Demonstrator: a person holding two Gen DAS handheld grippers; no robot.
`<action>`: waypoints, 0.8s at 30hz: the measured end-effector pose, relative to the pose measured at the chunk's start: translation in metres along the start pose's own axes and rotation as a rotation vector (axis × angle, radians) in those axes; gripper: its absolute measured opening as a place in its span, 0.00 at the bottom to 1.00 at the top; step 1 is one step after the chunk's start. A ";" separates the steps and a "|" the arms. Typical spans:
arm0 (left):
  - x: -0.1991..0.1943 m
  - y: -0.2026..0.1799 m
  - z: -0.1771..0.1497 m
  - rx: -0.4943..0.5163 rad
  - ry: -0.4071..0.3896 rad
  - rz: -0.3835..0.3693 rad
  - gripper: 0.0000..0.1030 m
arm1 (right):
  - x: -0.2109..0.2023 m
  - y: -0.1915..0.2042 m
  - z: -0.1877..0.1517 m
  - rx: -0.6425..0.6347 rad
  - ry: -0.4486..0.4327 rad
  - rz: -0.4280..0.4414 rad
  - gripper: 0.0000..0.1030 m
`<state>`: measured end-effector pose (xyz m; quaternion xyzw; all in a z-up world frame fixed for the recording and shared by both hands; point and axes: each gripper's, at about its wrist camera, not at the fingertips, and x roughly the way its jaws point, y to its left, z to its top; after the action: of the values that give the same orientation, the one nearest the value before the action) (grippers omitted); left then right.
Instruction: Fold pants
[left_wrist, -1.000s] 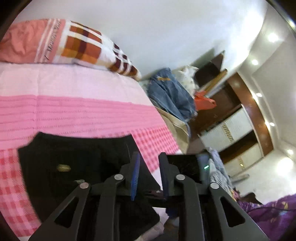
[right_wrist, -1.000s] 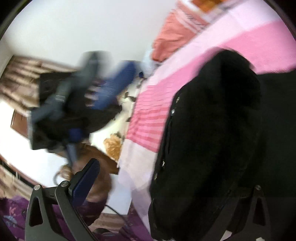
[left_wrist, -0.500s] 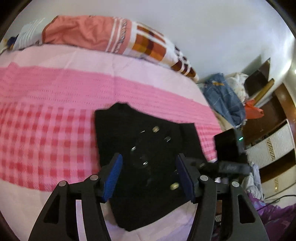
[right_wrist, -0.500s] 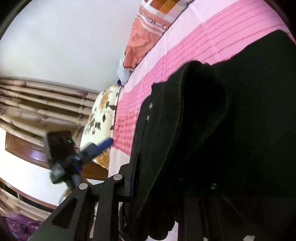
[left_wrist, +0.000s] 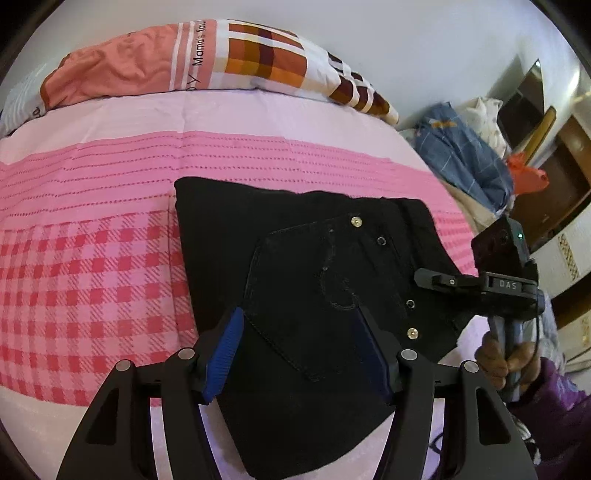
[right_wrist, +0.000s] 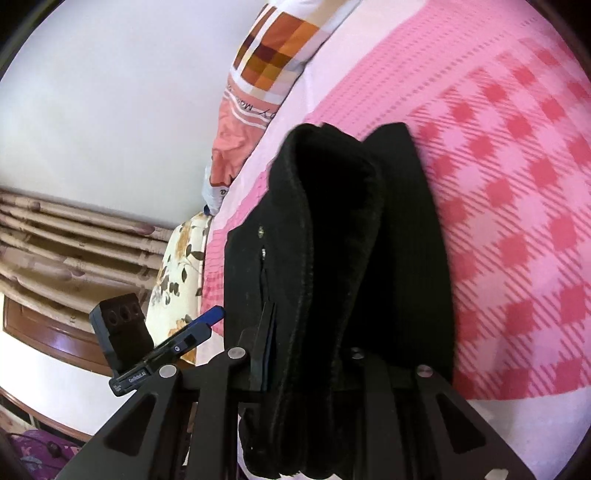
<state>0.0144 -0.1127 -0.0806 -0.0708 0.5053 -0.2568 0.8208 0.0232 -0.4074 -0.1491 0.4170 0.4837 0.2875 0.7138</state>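
Left wrist view: black pants (left_wrist: 306, 280) are seen lying folded on a pink checked bed cover (left_wrist: 92, 266), with a back pocket and metal rivets facing up. The left tool (left_wrist: 295, 350) is held above the pants with its blue pads spread apart; its jaws have just been opening, and nothing is pressed between them, the cloth lying below. A patterned pillow (left_wrist: 207, 62) is laid along the far edge of the bed, against a white wall. At the right edge of the pants the right tool (left_wrist: 436, 278) is seen from the side, carried by a hand (left_wrist: 506, 362) in a purple sleeve (left_wrist: 554, 413). A pile of blue cloth (left_wrist: 461, 155) is heaped beyond the bed.

From the right wrist view, the right tool (right_wrist: 306, 354) is seen closed on a thick fold of the pants (right_wrist: 332, 258); its jaws have just been closing, and the bunched black cloth is clamped between them and raised in a ridge off the cover (right_wrist: 517, 184). The left tool (right_wrist: 207, 321) is seen at the lower left, beside a flowered cushion (right_wrist: 177, 266). Curtains (right_wrist: 55, 236) are hung on the wall at the left.
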 end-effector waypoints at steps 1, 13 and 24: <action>0.001 -0.001 -0.001 0.008 -0.005 0.001 0.60 | 0.000 -0.001 -0.001 0.006 -0.005 0.007 0.19; 0.006 -0.005 0.004 0.066 -0.035 0.148 0.61 | -0.008 0.000 -0.008 -0.039 -0.019 -0.035 0.19; 0.011 0.002 0.006 0.071 -0.024 0.229 0.62 | -0.018 -0.007 -0.007 -0.046 -0.049 -0.084 0.19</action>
<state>0.0243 -0.1176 -0.0875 0.0133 0.4911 -0.1782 0.8526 0.0101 -0.4230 -0.1491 0.3868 0.4765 0.2578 0.7462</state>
